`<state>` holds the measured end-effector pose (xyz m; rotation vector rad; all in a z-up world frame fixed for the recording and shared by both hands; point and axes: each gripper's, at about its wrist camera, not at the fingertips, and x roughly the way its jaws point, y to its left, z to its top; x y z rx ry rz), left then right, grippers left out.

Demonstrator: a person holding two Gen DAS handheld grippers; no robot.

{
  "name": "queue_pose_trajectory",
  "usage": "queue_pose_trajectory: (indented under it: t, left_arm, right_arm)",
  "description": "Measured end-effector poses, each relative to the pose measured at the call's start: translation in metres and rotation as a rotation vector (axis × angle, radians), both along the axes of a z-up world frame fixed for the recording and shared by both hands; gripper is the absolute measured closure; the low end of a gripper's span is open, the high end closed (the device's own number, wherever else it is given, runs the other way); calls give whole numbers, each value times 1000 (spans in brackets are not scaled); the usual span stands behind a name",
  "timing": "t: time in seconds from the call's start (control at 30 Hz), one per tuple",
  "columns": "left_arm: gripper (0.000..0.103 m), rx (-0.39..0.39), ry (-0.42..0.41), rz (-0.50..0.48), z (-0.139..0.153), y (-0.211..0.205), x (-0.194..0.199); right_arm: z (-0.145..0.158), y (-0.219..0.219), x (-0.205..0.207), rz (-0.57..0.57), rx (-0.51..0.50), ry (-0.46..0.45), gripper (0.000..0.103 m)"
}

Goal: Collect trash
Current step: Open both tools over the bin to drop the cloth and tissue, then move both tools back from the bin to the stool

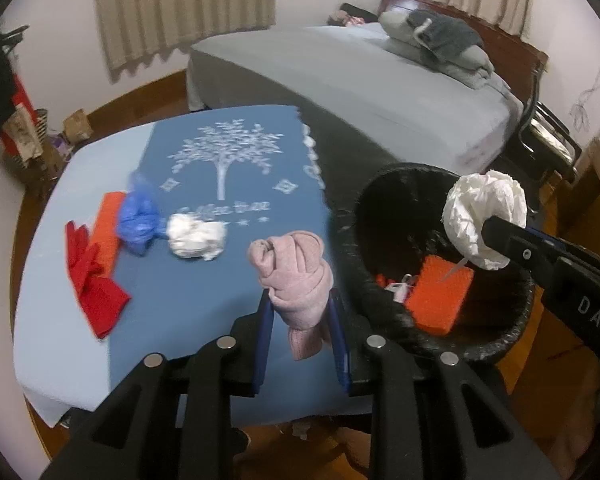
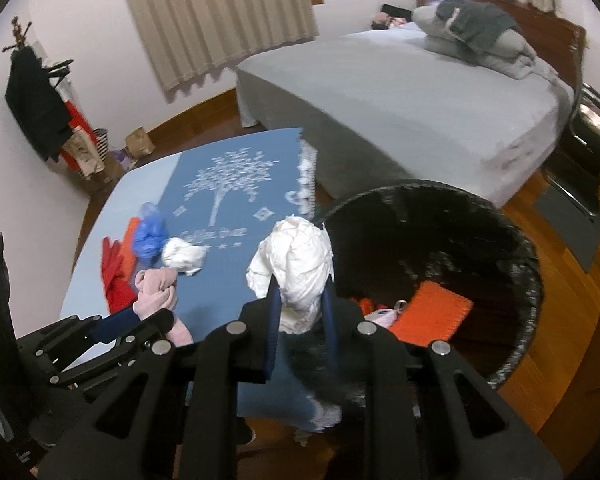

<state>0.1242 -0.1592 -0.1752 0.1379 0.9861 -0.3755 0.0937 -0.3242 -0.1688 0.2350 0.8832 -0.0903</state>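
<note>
- Pink soft cloth bundle point(image 1: 294, 276) is pinched in the left gripper point(image 1: 300, 312), over the table's point(image 1: 204, 320) right edge beside the black bin point(image 1: 448, 344)
- White crumpled paper ball point(image 2: 296, 268) is pinched in the right gripper point(image 2: 300, 308) at the bin's rim; likely light and squashy, best held mid-bulk
- Blue bag point(image 1: 138, 220), white wad point(image 1: 196, 236), red glove point(image 1: 94, 280) lie near the table's left edge

Dim, even indoor light — soft shadows, slight motion blur, and heavy fisheye bending with dark corners.
</note>
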Motion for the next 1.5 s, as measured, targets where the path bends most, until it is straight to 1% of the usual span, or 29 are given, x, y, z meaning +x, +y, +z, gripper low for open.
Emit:
queue_pose_trajectory:
  t: [0.23,0.47,0.63,0.9,0.93,1.0,1.03,1.07,1.1,1.2,1.33,1.4,1.47,1.5]
  left_arm:
    - [76,-3,22,-62,-12,-44,-2]
    - [76,-25,45,-99,-25,-83,6]
    - [76,-22,76,-119,-44,-106,9]
    - [75,-7,112,-173,-67,-134,8]
    - [75,-3,115,-184,-69,-139,10]
    - [70,-4,129,-211,-74,-147,14]
    - [68,-4,142,-222,-79,-151,17]
    - [59,12,145,-221,-83,-154,19]
    - [52,26,142,-217,-86,-153,21]
    - [50,26,154,-200,-90,-143,24]
    - [48,38,152,-184,-87,-120,22]
    - [43,44,144,-164,-85,-105,21]
    - [39,46,133,-135,-82,-85,20]
    - [39,42,130,-120,-80,-74,19]
  right_arm:
    - [-14,-51,-10,-82,-1,20,84]
    - [-47,-101,-8,-162,10,80,84]
    - [-66,-121,-4,-183,5,116,84]
    - [-89,-138,10,-195,7,156,83]
    - [-92,-140,12,-195,8,161,83]
    - [-97,-144,15,-203,13,169,78]
    - [-98,-146,16,-211,13,173,68]
    - [-102,-150,16,-219,21,183,64]
    - [-104,-152,15,-229,22,183,61]
    - [-110,-155,11,-240,31,195,61]
    - [-112,-157,0,-259,38,198,61]
    - [-112,-152,-6,-261,56,200,61]
    - [-109,-140,-11,-243,54,196,61]
    - [-107,-135,-13,-233,50,193,61]
